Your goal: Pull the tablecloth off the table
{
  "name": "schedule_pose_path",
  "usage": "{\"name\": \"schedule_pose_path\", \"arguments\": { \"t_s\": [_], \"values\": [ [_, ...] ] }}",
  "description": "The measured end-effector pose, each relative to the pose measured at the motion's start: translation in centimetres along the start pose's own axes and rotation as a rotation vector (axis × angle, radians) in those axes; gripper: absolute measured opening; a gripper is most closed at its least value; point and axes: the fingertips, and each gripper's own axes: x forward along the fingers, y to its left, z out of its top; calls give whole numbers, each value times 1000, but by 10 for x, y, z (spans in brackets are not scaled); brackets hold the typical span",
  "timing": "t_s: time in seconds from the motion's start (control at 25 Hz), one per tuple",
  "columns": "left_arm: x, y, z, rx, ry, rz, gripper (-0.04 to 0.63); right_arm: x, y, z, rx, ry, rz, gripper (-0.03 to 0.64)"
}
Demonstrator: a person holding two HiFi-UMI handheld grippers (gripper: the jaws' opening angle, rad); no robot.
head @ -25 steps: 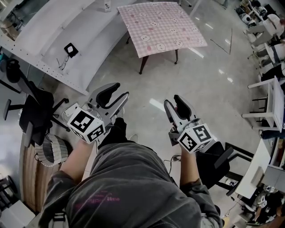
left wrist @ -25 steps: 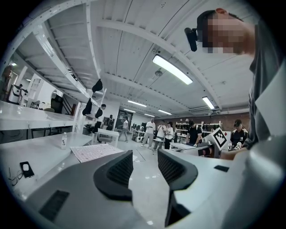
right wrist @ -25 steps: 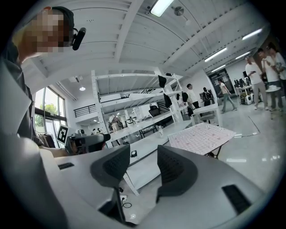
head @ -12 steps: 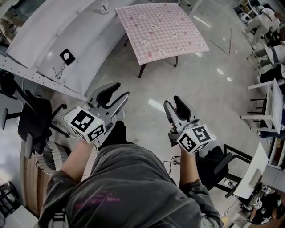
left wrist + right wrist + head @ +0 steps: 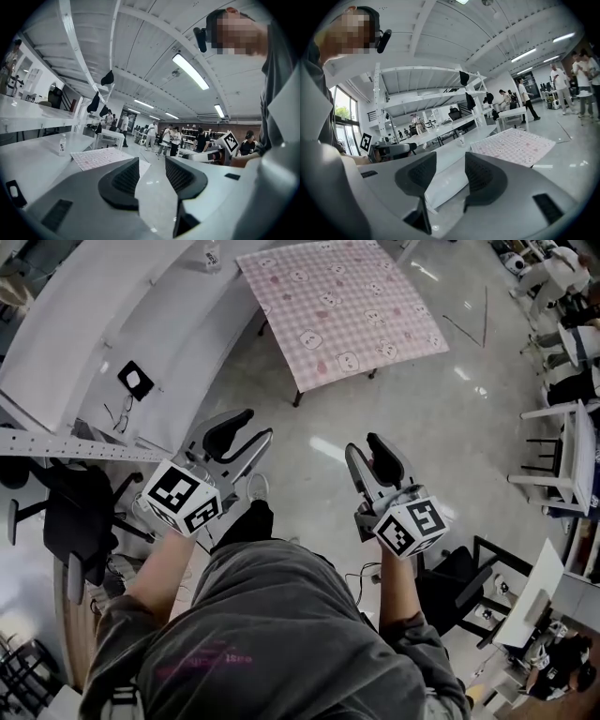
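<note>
A pink checked tablecloth (image 5: 339,306) with small animal prints covers a small table with dark legs, far ahead of me in the head view. It also shows as a flat pink sheet, the tablecloth (image 5: 104,158) in the left gripper view and the tablecloth (image 5: 513,146) in the right gripper view. My left gripper (image 5: 246,435) and right gripper (image 5: 369,454) are both held in the air well short of the table. Each is open with nothing between its jaws. Both point toward the table.
A long white workbench (image 5: 112,334) runs along the left, bearing a small bottle (image 5: 209,256) and a dark device (image 5: 134,380). A black office chair (image 5: 80,517) stands at my left. White tables and chairs (image 5: 567,451) line the right. People stand far off in both gripper views.
The table with the cloth has come nearer and looks larger in the head view. Both grippers keep the same open pose in front of me.
</note>
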Motion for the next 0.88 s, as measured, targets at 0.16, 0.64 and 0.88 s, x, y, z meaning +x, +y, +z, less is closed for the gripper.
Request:
{"name": "schedule_pose_path", "arguments": {
  "t_s": [0.16,0.64,0.88],
  "values": [
    [14,32,9,1,10,-28,175,33,-4,11,1,0,-21,172],
    [29,108,31,-9,10,-59,175,103,-6,36,-1,0,-68,172],
    [40,124,34,-5,13,-61,175,119,-16,36,-2,3,-67,172]
  ]
}}
